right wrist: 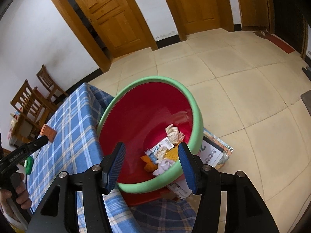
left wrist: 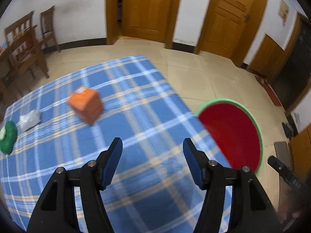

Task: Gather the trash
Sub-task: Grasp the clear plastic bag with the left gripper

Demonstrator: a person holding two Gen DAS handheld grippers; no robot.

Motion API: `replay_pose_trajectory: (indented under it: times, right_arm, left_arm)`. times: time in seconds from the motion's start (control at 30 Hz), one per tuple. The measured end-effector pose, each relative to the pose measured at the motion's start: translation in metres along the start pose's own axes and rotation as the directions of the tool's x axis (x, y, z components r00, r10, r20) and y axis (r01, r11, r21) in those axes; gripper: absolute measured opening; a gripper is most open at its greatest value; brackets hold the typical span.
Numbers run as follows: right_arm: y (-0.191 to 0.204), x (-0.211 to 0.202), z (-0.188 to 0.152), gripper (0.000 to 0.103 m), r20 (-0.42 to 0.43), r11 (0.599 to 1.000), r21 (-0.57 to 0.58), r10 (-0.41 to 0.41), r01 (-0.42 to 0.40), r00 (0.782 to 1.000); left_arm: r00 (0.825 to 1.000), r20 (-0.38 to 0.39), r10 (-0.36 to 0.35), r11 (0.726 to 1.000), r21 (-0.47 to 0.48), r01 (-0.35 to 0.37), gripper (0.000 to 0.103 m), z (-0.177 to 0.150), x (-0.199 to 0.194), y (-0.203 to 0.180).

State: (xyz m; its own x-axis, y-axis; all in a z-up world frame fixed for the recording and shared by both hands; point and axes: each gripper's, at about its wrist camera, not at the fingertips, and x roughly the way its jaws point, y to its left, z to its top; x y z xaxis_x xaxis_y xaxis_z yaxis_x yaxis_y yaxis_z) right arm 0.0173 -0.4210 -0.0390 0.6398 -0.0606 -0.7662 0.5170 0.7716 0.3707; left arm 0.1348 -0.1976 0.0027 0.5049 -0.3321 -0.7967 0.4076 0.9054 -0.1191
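Above the red bin (right wrist: 147, 116) with its green rim, which stands on the floor against the edge of the blue checked table (left wrist: 136, 116), the right gripper (right wrist: 151, 165) hangs with jaws apart and nothing between them; crumpled paper and wrappers (right wrist: 165, 153) lie in the bin's bottom. The left gripper (left wrist: 152, 161), likewise parted and empty, points over the cloth toward the remaining litter: an orange carton (left wrist: 86, 104), a white packet (left wrist: 30, 119) and a green item (left wrist: 7, 136). The step in hand appears to be fetching the next piece, probably the nearest, the carton, which calls for jaws wide enough to span it.
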Motion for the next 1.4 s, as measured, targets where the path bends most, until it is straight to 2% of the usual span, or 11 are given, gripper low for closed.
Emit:
replay_pose_trajectory:
  times: [0.27,0.3,0.37,0.47,0.67,0.87,1.1,1.4]
  right_arm:
    - [0.022,0.005,0.001,0.059,-0.016,0.999,-0.027,0.028,-0.028,0.999]
    - [0.025,0.006,0.001,0.06,-0.016,0.999,-0.029,0.029,-0.029,0.999]
    - [0.03,0.007,0.002,0.07,-0.017,0.999,-0.032,0.028,-0.029,0.999]
    - [0.039,0.01,0.003,0.07,-0.016,0.999,-0.036,0.027,-0.027,1.0]
    - [0.057,0.019,0.004,0.071,-0.028,0.998,-0.054,0.024,-0.026,0.999]
    - [0.073,0.029,0.003,0.071,-0.046,0.997,-0.077,0.011,-0.014,0.999]
    - [0.093,0.041,0.003,0.077,-0.071,0.995,-0.1,0.016,-0.023,0.997]
    - [0.12,0.053,0.004,0.077,-0.083,0.988,-0.151,0.018,-0.03,0.996]
  left_arm:
    - [0.996,0.027,0.088,0.99,-0.113,-0.085,0.068,0.004,-0.006,0.067]
    - [0.994,0.03,0.102,0.987,-0.127,-0.097,0.069,0.004,-0.007,0.076]
    - [0.991,0.034,0.127,0.98,-0.156,-0.121,0.07,0.004,-0.008,0.091]
    - [0.986,0.032,0.161,0.969,-0.197,-0.152,0.073,0.004,-0.009,0.114]
    - [0.97,0.03,0.239,0.941,-0.253,-0.224,0.079,0.006,-0.006,0.16]
    - [0.949,0.02,0.316,0.91,-0.288,-0.297,0.08,0.007,0.003,0.202]
    - [0.941,-0.004,0.339,0.881,-0.349,-0.319,0.08,0.009,0.019,0.238]
    - [0.947,-0.017,0.322,0.87,-0.388,-0.303,0.08,0.013,0.043,0.259]
